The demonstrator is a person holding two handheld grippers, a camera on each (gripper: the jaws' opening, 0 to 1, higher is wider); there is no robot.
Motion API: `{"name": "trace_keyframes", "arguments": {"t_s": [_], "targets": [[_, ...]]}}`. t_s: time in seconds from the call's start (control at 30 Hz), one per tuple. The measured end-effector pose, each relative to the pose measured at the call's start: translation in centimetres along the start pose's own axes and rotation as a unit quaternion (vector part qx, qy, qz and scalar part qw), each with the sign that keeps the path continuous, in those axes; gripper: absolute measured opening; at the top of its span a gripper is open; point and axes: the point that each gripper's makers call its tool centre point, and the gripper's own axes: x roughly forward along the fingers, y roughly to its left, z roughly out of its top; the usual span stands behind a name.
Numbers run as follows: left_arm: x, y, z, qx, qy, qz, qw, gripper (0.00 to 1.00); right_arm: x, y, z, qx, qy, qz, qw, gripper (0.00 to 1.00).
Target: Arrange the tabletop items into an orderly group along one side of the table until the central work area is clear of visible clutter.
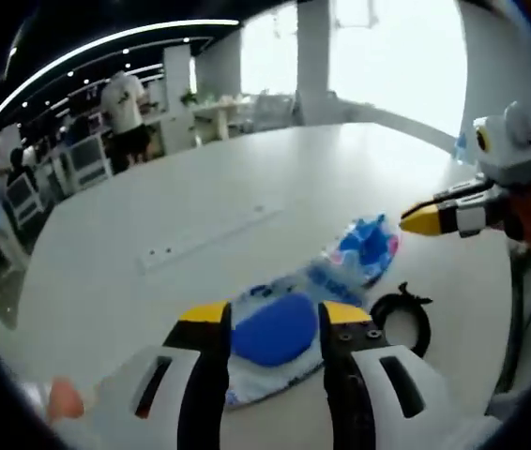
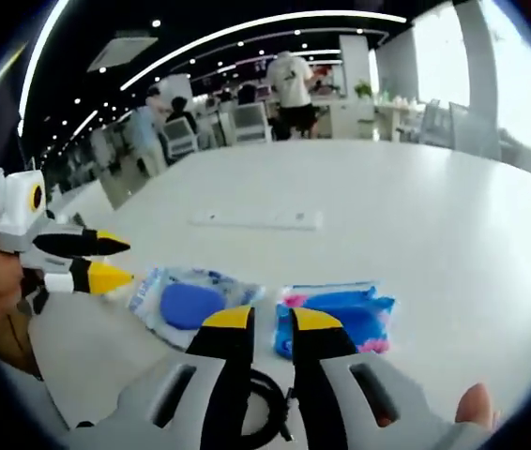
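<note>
Tongs on the left point(image 1: 275, 319) stand parted around a blue-padded packet point(image 1: 275, 330); right tongs point(image 2: 270, 323) gape narrowly over a blue pouch point(image 2: 341, 317) on the white worktop point(image 2: 416, 206).

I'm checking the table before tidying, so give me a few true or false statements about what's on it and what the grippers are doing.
1. Two packets lie side by side on the table. True: the packet with the blue oval and the blue and pink packet.
2. The left gripper is shut on a packet. False: it is open, nothing between its fingers.
3. A black ring lies near the packets. True.
4. The right gripper holds the black ring. False: it holds nothing; the ring lies on the table.
</note>
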Motion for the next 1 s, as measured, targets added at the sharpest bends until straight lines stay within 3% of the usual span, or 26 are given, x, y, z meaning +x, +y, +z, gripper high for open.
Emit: {"name": "trace_keyframes", "arguments": {"t_s": [0.17,0.33,0.53,0.73,1.0], "targets": [[-2.8,-2.0,-0.4,0.002,-0.024,-0.027,0.9993,0.35,-3.0,-0.1,0.3,0.003,-0.022,-0.012,0.9997,0.17],[-6.0,-3.3,-1.3,0.005,-0.034,-0.045,0.9984,0.34,-5.7,1.1,-0.6,-0.006,-0.029,-0.014,0.9995,0.17],[-11.2,-4.0,-1.9,0.001,-0.062,-0.058,0.9964,0.34,-9.1,4.2,-2.5,-0.033,-0.031,-0.003,0.9990,0.18],[-16.6,-3.6,-4.0,-0.014,-0.084,-0.058,0.9947,0.33,-11.6,7.3,-3.8,-0.058,-0.040,0.010,0.9975,0.20],[-22.0,-1.5,-8.0,-0.039,-0.095,-0.020,0.9945,0.34,-13.5,11.1,-5.8,-0.086,-0.042,0.025,0.9951,0.21]]}}
